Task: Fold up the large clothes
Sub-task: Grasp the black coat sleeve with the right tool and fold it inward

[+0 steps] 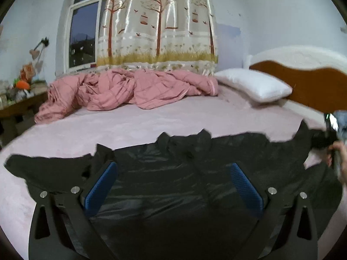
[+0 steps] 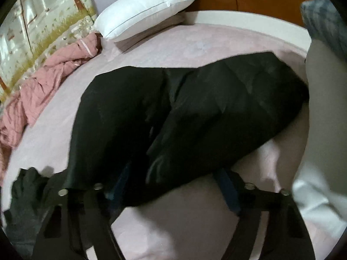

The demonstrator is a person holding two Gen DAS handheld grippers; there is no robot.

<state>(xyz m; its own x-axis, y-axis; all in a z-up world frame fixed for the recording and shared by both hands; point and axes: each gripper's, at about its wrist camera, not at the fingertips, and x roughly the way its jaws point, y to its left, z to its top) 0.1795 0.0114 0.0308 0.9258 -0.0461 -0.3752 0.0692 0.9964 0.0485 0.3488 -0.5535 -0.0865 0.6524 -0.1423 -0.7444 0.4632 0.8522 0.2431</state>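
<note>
A large black shiny jacket [image 1: 164, 186] lies spread flat on the pink bed sheet [image 1: 108, 125], collar toward the window and sleeves out to both sides. My left gripper [image 1: 173, 165] hovers open over the jacket's body, with nothing pinched between its blue pads [image 1: 102, 184]. In the right wrist view the jacket's side and sleeve [image 2: 216, 108] run across the sheet [image 2: 173, 43]. My right gripper [image 2: 173, 175] stands over the jacket's near edge, jaws apart. Black cloth lies between them and drapes over the left finger. The picture is blurred.
A crumpled pink quilt [image 1: 121, 91] lies along the far side under a tree-print curtain [image 1: 158, 21]. A white pillow [image 1: 253, 84] rests by the brown headboard [image 1: 314, 86]. A cluttered side table [image 1: 19, 99] stands at the left. A hand [image 1: 341, 158] shows at the right edge.
</note>
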